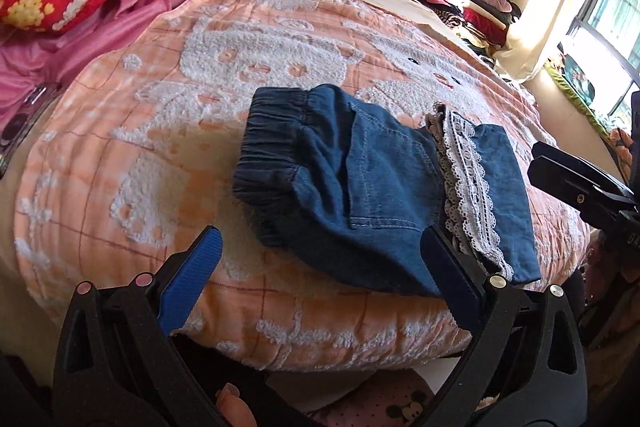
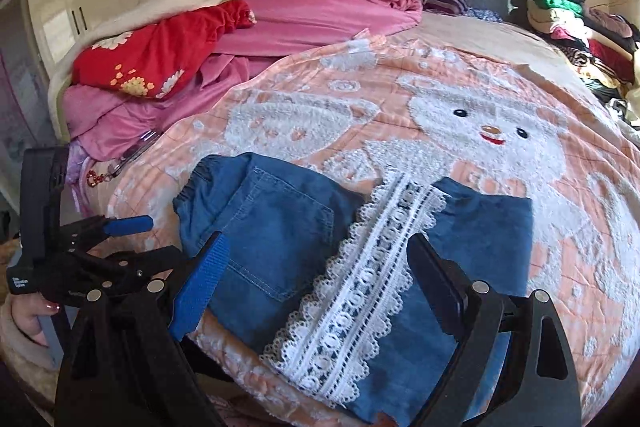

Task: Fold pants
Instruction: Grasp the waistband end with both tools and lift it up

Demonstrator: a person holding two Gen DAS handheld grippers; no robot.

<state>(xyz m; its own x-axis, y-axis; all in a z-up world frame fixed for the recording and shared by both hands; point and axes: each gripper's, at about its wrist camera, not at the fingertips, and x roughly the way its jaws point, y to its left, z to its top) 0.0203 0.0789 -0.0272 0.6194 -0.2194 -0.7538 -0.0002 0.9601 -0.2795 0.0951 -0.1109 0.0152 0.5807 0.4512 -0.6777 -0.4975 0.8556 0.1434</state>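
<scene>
Both grippers, left and right, hang with jaws wide, empty, over the pants folded on the bed. Probably done; I'd only press the lace edge flat.

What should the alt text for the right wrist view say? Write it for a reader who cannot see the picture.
Folded blue denim pants with a white lace trim lie on an orange blanket patterned with a white bear, between the open fingers of the right gripper. The left gripper hovers open at the left edge, and pink bedding is heaped behind.
</scene>
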